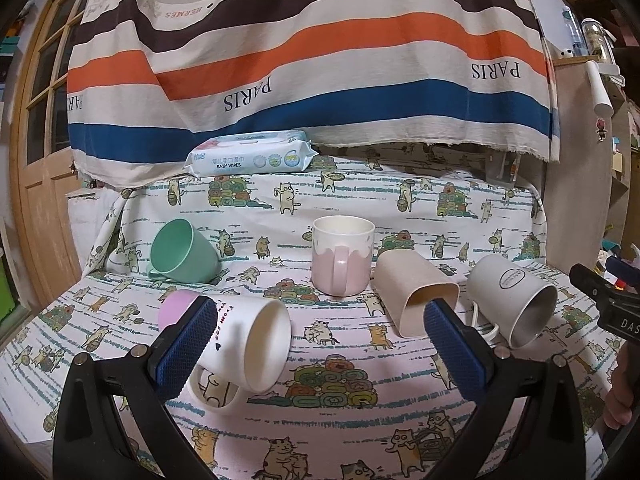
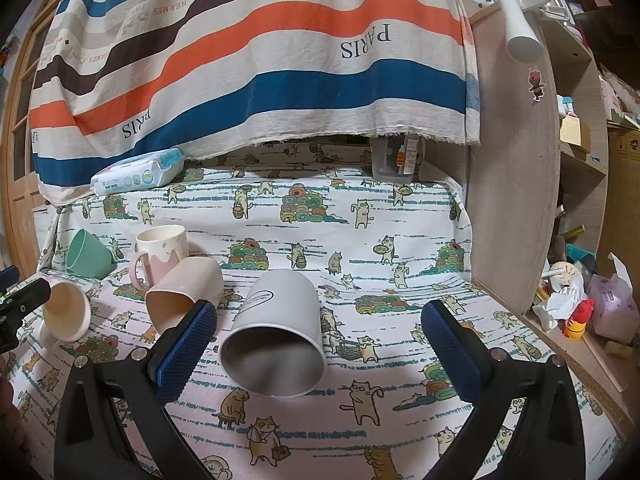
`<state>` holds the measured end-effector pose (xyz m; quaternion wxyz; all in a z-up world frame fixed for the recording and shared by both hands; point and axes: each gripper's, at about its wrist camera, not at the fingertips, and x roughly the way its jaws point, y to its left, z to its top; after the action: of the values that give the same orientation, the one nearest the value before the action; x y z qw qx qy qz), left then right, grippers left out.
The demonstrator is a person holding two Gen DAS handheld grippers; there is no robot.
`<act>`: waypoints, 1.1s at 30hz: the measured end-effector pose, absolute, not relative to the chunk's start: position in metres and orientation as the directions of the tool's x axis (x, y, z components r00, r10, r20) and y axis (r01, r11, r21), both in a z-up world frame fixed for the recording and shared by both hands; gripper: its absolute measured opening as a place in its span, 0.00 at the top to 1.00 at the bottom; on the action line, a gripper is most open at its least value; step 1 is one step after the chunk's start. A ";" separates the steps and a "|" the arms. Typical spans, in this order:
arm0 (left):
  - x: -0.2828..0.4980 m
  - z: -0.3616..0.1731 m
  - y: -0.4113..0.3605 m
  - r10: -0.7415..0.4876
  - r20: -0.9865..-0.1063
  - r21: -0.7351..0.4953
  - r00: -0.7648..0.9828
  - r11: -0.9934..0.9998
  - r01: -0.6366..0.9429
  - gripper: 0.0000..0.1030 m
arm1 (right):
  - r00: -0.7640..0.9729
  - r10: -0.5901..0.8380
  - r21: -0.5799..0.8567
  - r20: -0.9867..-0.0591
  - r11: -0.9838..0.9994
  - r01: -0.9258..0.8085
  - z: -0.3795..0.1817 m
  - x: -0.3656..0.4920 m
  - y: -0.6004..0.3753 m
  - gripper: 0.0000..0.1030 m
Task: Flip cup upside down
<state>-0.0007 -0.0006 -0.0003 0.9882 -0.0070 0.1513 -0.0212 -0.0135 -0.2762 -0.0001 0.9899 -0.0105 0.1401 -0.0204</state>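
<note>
Several cups lie on a cat-print cloth. In the left wrist view, a white cup with a pink base (image 1: 248,344) lies on its side, mouth toward me, beside my left finger. My left gripper (image 1: 320,328) is open and empty above the cloth. A pink-and-white mug (image 1: 342,256) stands upright; a beige cup (image 1: 418,296) and a grey-white mug (image 1: 516,300) lie on their sides. In the right wrist view, the grey-white mug (image 2: 280,328) lies between the open fingers of my right gripper (image 2: 320,328), mouth toward me, untouched.
A green cup (image 1: 184,252) lies tilted at the back left. A pack of baby wipes (image 1: 250,154) sits at the back under a striped hanging cloth (image 1: 304,52). A wooden shelf side (image 2: 516,160) with clutter borders the right. The other gripper (image 1: 608,300) shows at the right edge.
</note>
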 end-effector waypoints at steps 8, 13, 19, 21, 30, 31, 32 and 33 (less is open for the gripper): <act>-0.001 -0.002 0.001 -0.034 -0.298 -0.021 0.954 0.999 0.030 0.00 | 0.960 -0.043 -0.026 -0.277 0.999 0.037 0.000 -0.013 -0.274 0.00; -0.002 -0.002 0.000 -0.035 -0.297 -0.021 0.954 0.999 0.031 0.00 | 0.960 -0.043 -0.026 -0.277 0.999 0.037 0.000 -0.013 -0.275 0.00; -0.001 -0.002 0.000 -0.035 -0.297 -0.020 0.954 0.999 0.031 0.00 | 0.960 -0.037 -0.026 -0.277 0.999 0.031 -0.001 -0.014 -0.276 0.00; -0.001 -0.002 0.000 -0.037 -0.298 -0.020 0.954 0.999 0.033 0.00 | 0.960 -0.035 -0.028 -0.277 0.999 0.029 0.000 -0.014 -0.274 0.00; -0.002 -0.002 -0.003 -0.044 -0.302 -0.020 0.952 0.999 0.040 0.00 | 0.960 -0.036 -0.028 -0.277 0.999 0.030 0.000 -0.013 -0.273 0.00; -0.002 -0.002 -0.002 -0.044 -0.302 -0.020 0.952 0.999 0.040 0.00 | 0.960 -0.036 -0.028 -0.277 0.999 0.030 0.000 -0.013 -0.273 0.00; -0.002 -0.002 -0.002 -0.044 -0.302 -0.021 0.952 0.999 0.040 0.00 | 0.960 -0.036 -0.028 -0.277 0.999 0.030 0.000 -0.013 -0.273 0.00; -0.002 -0.002 -0.002 -0.045 -0.302 -0.021 0.952 0.999 0.040 0.00 | 0.960 -0.036 -0.028 -0.277 0.999 0.030 0.000 -0.013 -0.273 0.00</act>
<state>-0.0017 -0.0024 -0.0022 0.9880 -0.0072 0.1529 -0.0214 -0.0134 -0.2730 -0.0002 0.9899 -0.0116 0.1402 -0.0167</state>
